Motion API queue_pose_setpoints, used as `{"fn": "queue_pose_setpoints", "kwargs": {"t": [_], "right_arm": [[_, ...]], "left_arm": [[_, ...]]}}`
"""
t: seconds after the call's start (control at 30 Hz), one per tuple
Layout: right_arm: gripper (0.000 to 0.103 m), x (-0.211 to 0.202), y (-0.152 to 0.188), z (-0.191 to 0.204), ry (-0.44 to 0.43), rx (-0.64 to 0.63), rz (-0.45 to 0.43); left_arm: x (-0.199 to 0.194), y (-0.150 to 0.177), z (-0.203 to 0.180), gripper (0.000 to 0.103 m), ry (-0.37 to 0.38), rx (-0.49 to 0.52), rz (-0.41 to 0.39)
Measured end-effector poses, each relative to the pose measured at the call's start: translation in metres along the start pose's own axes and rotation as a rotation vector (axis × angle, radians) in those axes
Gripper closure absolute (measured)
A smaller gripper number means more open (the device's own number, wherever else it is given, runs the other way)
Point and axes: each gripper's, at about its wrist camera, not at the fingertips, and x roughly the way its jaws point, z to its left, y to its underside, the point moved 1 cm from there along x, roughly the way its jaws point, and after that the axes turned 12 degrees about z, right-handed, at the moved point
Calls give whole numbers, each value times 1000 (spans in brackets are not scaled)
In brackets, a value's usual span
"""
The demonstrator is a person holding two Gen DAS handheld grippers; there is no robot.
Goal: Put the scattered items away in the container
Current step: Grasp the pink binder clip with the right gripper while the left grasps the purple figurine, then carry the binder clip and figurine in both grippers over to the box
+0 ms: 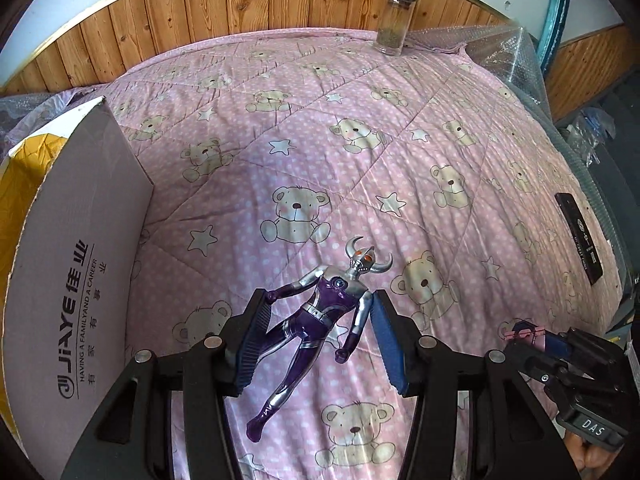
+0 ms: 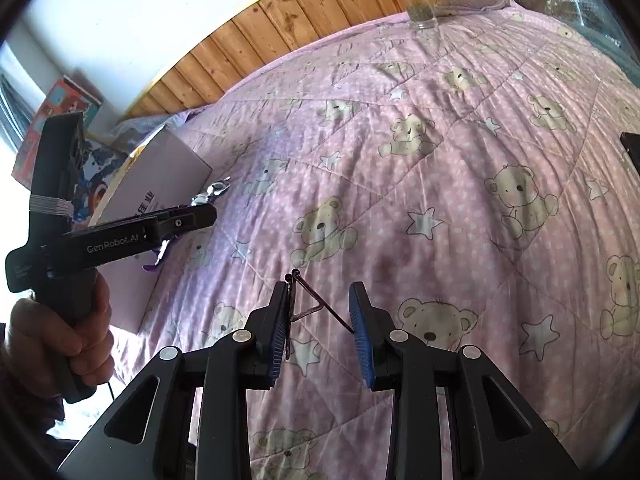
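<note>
Above the quilt (image 1: 400, 160), left gripper (image 1: 320, 336) straddles figure (image 1: 320, 316)

Black left gripper (image 2: 200, 216) marked "GenRobot.AI"; ribbed blue fingers (image 1: 386, 340), silver screws.

Toy figure (image 1: 316, 320) lies on quilt (image 1: 400, 160) between left gripper (image 1: 320, 308) jaws. Box (image 1: 80, 240) left of them, jar (image 1: 394, 20) far ahead, flat case (image 1: 578, 236) right. Clip (image 2: 304, 304) between right gripper (image 2: 320, 308) jaws.

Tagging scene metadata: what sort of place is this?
Probably a bedroom: a pink bear-print quilt covers a bed against a wood-panelled wall, with a toy figure lying on it.
</note>
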Motion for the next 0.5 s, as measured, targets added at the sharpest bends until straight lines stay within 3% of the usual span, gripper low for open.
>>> {"fn": "queue_pose_setpoints", "kwargs": {"t": [0.5], "right_arm": [[71, -22, 26, 60, 55, -95, -32]], "left_arm": [[-61, 50, 14, 50, 67, -28, -116]]}}
